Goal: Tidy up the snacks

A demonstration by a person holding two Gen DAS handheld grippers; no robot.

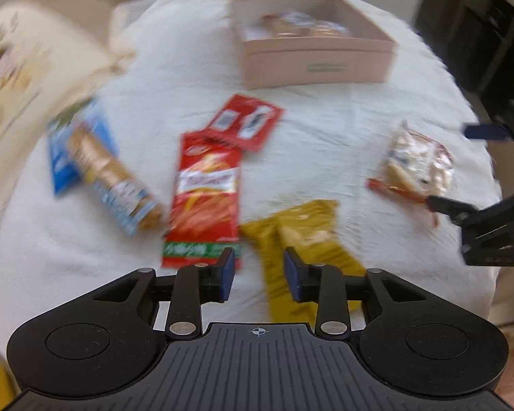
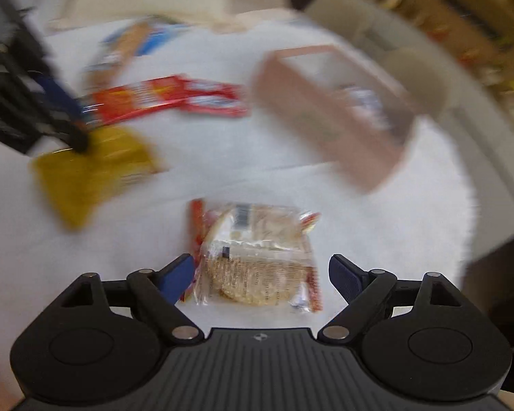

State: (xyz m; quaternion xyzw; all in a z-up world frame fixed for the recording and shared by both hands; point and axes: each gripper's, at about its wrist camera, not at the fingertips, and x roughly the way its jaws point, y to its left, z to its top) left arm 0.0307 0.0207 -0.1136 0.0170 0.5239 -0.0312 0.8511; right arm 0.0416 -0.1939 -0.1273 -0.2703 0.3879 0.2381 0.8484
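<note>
The white-covered bench [image 1: 325, 130] fills both views and is the biggest thing here. At the top centre of the left wrist view sits the pink box [image 1: 311, 58], open, with a few wrapped snacks already lying inside; what they are is too blurred to tell. So the sorting looks started but far from finished, since five packets remain loose on the cloth.

In the left part of that view lies a blue biscuit packet [image 1: 99, 161]. At centre is a long red snack bag [image 1: 205, 195], its top edge touching or overlapping a smaller red packet [image 1: 245, 121] above it. A yellow bag [image 1: 301, 239] lies lower centre, and the clear cracker pack [image 1: 416, 164] is at the right.

The left gripper [image 1: 258, 272] hangs above the yellow bag's near end, fingers apart and holding nothing. In the right wrist view the right gripper [image 2: 258, 274] has its fingers spread wide to either side of the cracker pack [image 2: 257, 257], not closed on it. My guess is that these two go next.
</note>
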